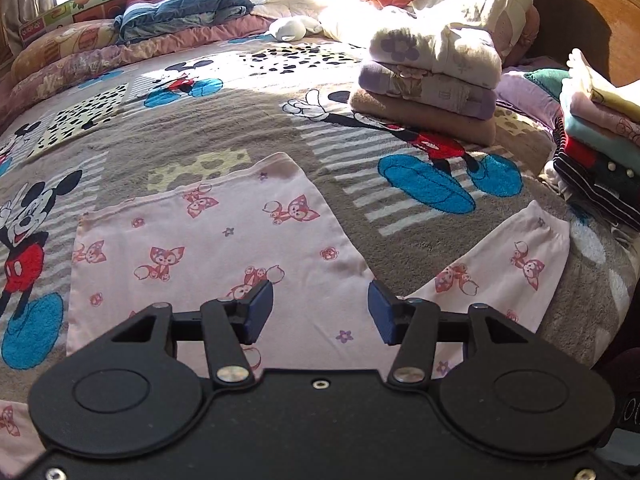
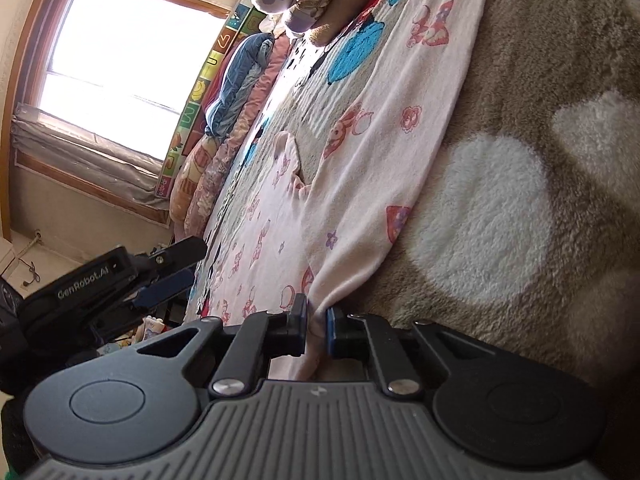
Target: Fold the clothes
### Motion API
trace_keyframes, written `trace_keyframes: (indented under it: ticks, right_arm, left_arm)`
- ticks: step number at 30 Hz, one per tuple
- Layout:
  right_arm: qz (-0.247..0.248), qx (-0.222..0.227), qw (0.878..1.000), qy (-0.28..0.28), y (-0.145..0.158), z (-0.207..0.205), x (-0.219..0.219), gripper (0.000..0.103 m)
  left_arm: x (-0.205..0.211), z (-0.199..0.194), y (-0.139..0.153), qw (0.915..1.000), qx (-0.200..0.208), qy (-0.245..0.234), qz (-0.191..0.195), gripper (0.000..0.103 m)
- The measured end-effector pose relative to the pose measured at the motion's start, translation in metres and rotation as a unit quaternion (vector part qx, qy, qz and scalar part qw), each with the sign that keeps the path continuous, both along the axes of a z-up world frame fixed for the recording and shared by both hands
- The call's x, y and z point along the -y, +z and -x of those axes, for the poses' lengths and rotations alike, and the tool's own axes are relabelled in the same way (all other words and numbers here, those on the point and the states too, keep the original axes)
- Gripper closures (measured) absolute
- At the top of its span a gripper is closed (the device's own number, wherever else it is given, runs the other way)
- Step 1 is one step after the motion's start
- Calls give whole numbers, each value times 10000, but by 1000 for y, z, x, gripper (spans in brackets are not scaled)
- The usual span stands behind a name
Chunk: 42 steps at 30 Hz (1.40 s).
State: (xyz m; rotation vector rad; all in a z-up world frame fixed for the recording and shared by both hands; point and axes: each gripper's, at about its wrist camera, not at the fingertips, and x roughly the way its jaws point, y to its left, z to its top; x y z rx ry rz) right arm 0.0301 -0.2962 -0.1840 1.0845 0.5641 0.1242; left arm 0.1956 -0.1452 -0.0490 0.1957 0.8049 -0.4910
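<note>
A pale pink garment [image 1: 224, 248] with a fox print lies flat on the bed, one sleeve [image 1: 500, 268] spread out to the right. My left gripper [image 1: 320, 312] is open and empty, hovering just above the garment's near part. My right gripper [image 2: 317, 326] is shut on the garment's edge near the sleeve [image 2: 400, 128], with the cloth bunched between its blue pads. The left gripper [image 2: 120, 284] also shows in the right wrist view, to the left over the garment.
The garment lies on a Mickey Mouse blanket [image 1: 360, 152]. A stack of folded clothes [image 1: 432, 80] sits behind it, another stack [image 1: 600, 144] at the right edge. Pillows and bedding [image 1: 180, 12] line the back under a window [image 2: 132, 48].
</note>
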Motion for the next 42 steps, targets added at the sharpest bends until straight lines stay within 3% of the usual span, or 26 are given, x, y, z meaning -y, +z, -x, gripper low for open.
trace_keyframes:
  ticks: [6, 14, 17, 19, 25, 28, 31, 35, 37, 38, 40, 41, 42]
  right_arm:
    - [353, 51, 9993, 86, -1, 3, -3, 97]
    - [293, 54, 9995, 128, -1, 5, -1, 97]
    - [261, 44, 9996, 138, -1, 6, -1, 97]
    - [208, 28, 9997, 151, -1, 6, 0, 97]
    - [56, -4, 9998, 193, -4, 2, 5, 97]
    - [-25, -11, 9998, 203, -5, 1, 6, 97]
    - [-106, -15, 9997, 220, -7, -1, 8, 97]
    - [-136, -12, 9996, 232, -6, -2, 8, 97]
    - [-160, -16, 9996, 231, -6, -2, 8, 97]
    - [-175, -19, 9996, 229, -6, -2, 8, 97]
    - [-206, -24, 9995, 226, -6, -3, 9, 97]
    - [-222, -26, 9995, 225, -7, -3, 9, 97]
    - [-237, -28, 9995, 224, -7, -2, 9, 97]
  left_arm:
    - [49, -63, 0, 9987, -361, 17, -357, 50]
    - [99, -138, -18, 9915, -815, 407, -931, 51]
    - [119, -153, -26, 9855, -825, 327, -1445, 61]
    - [131, -154, -31, 9793, -752, 130, -1874, 65]
    - [146, -158, -57, 9572, -709, -149, -2804, 64]
    - [153, -155, -63, 9461, -393, -163, -3211, 63]
    - [160, -154, -70, 9281, -113, -221, -3715, 63]
    - [167, -157, -76, 9151, -50, -263, -4023, 65]
    - [171, -160, -78, 9114, -10, -278, -4106, 73]
    - [172, -162, -79, 9112, 11, -255, -4113, 82]
    - [165, -172, -64, 9379, -119, 122, -3465, 96]
    - [156, -179, -51, 9581, -267, 426, -2821, 96]
    - [138, -187, -34, 9778, -438, 838, -1872, 97]
